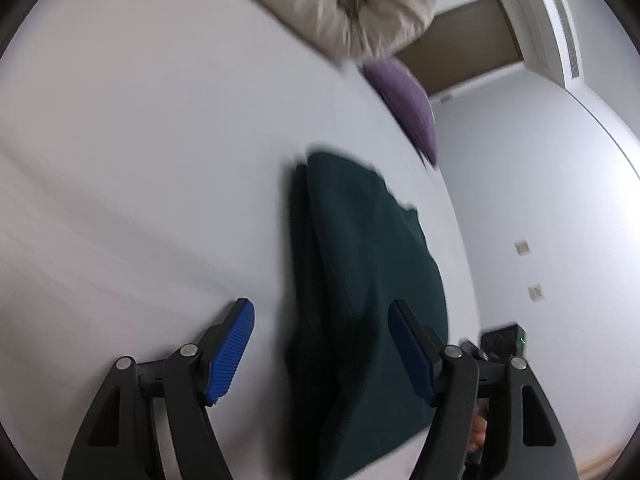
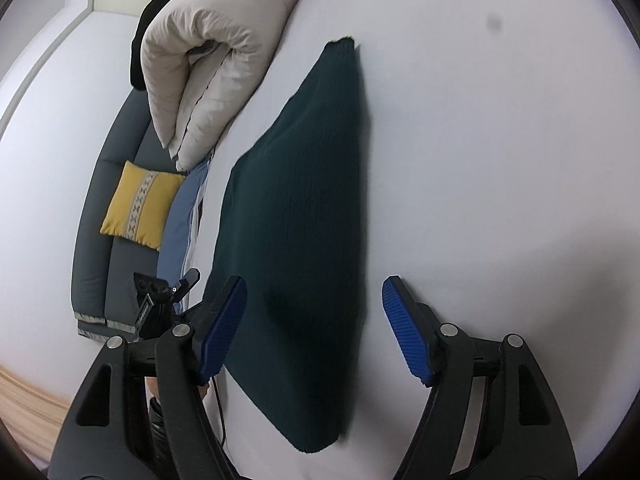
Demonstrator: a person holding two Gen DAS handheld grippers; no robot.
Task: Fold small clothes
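A dark green knitted garment [image 1: 360, 280] lies folded in a long flat strip on the white bed sheet [image 1: 140, 180]. It also shows in the right wrist view [image 2: 304, 220]. My left gripper [image 1: 322, 352] is open and empty, its blue pads [image 1: 232, 356] spread on either side of the garment's near end, above it. My right gripper [image 2: 314, 328] is open and empty too, hovering over the garment's near part with one pad [image 2: 408, 332] over the bare sheet [image 2: 500, 160].
A rolled cream duvet [image 2: 208, 60] lies along the bed edge next to the garment; it also shows in the left wrist view [image 1: 340, 0]. A purple cloth [image 1: 408, 100] lies beyond the garment. A grey sofa [image 2: 116, 216] with a yellow cushion [image 2: 140, 204] stands beside the bed.
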